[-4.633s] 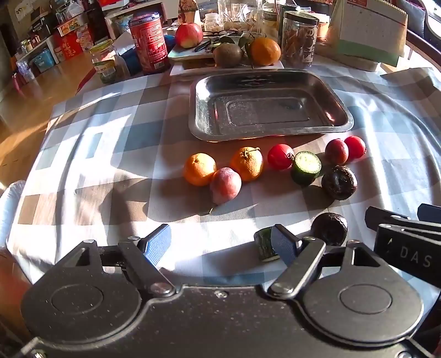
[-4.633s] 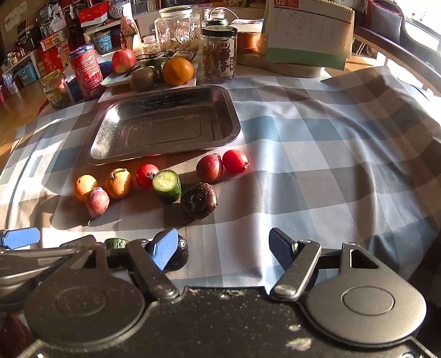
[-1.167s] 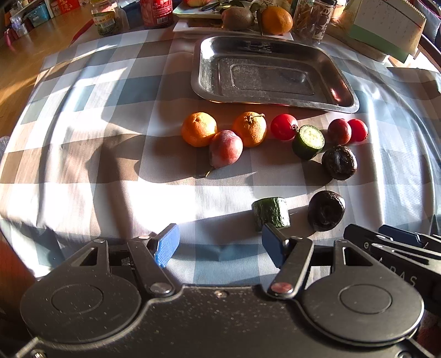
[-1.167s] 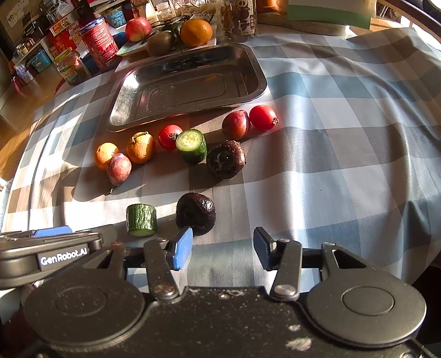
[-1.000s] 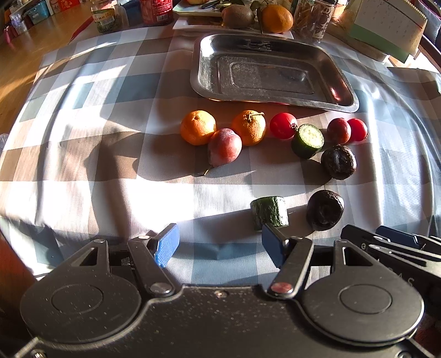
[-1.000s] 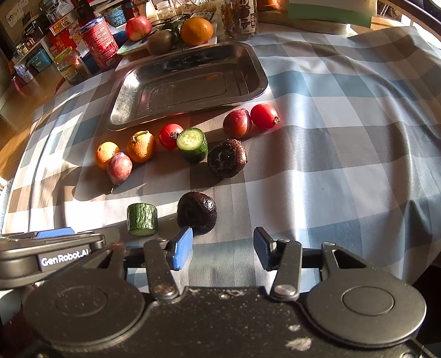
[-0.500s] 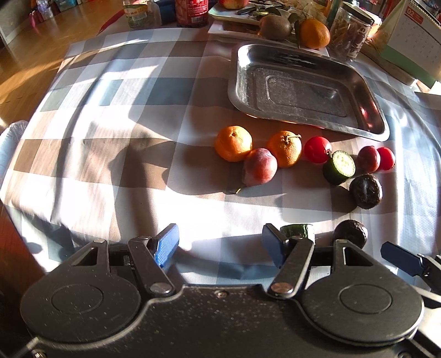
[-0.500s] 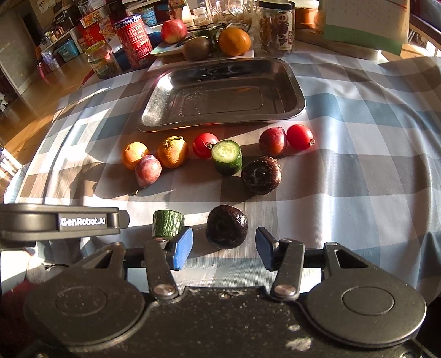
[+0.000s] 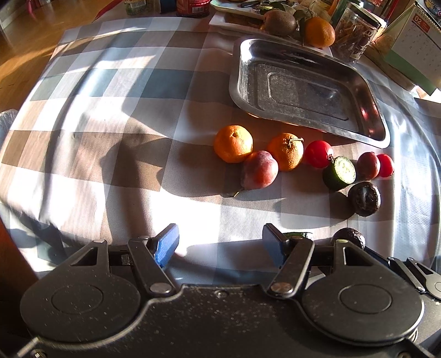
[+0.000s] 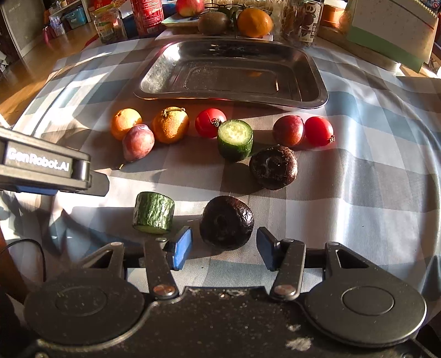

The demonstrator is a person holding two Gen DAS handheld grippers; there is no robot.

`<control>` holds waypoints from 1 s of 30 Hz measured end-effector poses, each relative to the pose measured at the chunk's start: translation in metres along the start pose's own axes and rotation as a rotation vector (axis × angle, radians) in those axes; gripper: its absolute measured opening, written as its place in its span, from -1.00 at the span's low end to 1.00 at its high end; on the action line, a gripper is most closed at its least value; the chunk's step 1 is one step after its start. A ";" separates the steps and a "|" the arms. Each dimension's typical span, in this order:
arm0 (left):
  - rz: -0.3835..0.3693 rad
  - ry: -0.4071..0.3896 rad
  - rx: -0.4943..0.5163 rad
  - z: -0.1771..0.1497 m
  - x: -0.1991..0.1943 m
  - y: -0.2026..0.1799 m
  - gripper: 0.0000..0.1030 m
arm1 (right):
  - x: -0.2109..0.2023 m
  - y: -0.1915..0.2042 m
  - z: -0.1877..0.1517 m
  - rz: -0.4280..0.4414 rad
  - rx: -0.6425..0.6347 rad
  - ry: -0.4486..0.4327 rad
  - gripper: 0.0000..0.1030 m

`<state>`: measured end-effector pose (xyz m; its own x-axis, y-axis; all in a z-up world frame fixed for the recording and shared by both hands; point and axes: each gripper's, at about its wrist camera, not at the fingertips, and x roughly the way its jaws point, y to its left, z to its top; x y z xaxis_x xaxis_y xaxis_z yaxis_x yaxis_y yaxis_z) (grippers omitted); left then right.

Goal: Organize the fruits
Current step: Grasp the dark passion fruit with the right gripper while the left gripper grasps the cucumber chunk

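- the steel tray (image 10: 317, 91) sat on the checked cloth (image 10: 372, 192) with nothing in it; only reflections showed on its floor.
- all the loose fruit lay on the cloth in front of the tray: two oranges (image 10: 170, 124), a plum (image 10: 137, 141), a tomato (image 10: 209, 122), an upright cucumber piece (image 10: 235, 140), a second plum (image 10: 288, 130) touching a second tomato (image 10: 319, 131), and a dark avocado (image 10: 273, 167).
- nearer the camera, a cucumber chunk (image 10: 153, 212) lay on its side just beside a second avocado (image 10: 226, 222).
- behind the tray, a white plate (image 10: 176, 20) held an apple (image 10: 189, 7), a kiwi (image 10: 213, 23) and an orange, with jars (image 10: 303, 19) and a red can (image 10: 146, 15) alongside.
- the right gripper (image 10: 224, 246) had just been opening; its jaws stood released around the near avocado, pads apart from it.
- the left gripper (image 9: 220, 245) was released and held nothing, over bare cloth.
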<state>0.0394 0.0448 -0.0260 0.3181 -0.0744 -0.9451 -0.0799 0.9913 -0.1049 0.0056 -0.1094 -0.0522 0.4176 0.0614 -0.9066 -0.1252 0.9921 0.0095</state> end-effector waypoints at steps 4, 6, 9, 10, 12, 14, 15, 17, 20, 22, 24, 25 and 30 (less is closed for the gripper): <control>-0.012 0.005 0.003 0.000 0.002 0.000 0.32 | 0.005 0.001 0.000 -0.007 -0.013 -0.006 -0.04; -0.021 0.002 0.008 0.000 0.002 0.000 0.32 | 0.005 0.000 0.001 0.002 -0.013 -0.002 -0.17; -0.030 -0.015 0.029 -0.001 0.000 -0.004 0.32 | 0.004 -0.005 0.003 0.000 0.029 0.007 -0.17; -0.029 -0.025 0.041 -0.002 -0.001 -0.006 0.32 | 0.003 -0.009 0.004 -0.004 0.049 0.006 -0.17; -0.029 -0.042 0.065 -0.003 -0.003 -0.011 0.32 | 0.000 -0.016 0.006 -0.024 0.090 -0.002 -0.17; -0.034 -0.055 0.093 -0.004 -0.004 -0.016 0.32 | -0.004 -0.025 0.009 -0.060 0.126 -0.015 -0.17; -0.038 -0.058 0.107 -0.006 -0.004 -0.019 0.32 | -0.006 -0.029 0.010 -0.078 0.146 -0.021 -0.17; -0.045 -0.060 0.136 -0.008 -0.002 -0.025 0.32 | -0.009 -0.039 0.011 -0.098 0.196 -0.028 -0.17; -0.059 -0.061 0.186 -0.014 0.001 -0.035 0.32 | -0.011 -0.055 0.013 -0.107 0.274 -0.018 -0.17; -0.074 -0.060 0.215 -0.018 0.002 -0.042 0.32 | -0.011 -0.063 0.014 -0.103 0.314 -0.006 -0.17; -0.082 -0.066 0.242 -0.021 0.003 -0.049 0.32 | -0.011 -0.067 0.014 -0.093 0.340 0.001 -0.17; -0.084 -0.071 0.253 -0.022 0.003 -0.052 0.32 | -0.010 -0.068 0.014 -0.089 0.343 0.002 -0.17; -0.083 -0.064 0.276 -0.023 0.012 -0.062 0.32 | -0.011 -0.068 0.014 -0.071 0.331 0.003 -0.17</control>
<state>0.0263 -0.0197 -0.0377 0.3728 -0.1583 -0.9143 0.2062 0.9748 -0.0847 0.0219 -0.1760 -0.0375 0.4121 -0.0089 -0.9111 0.2032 0.9757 0.0824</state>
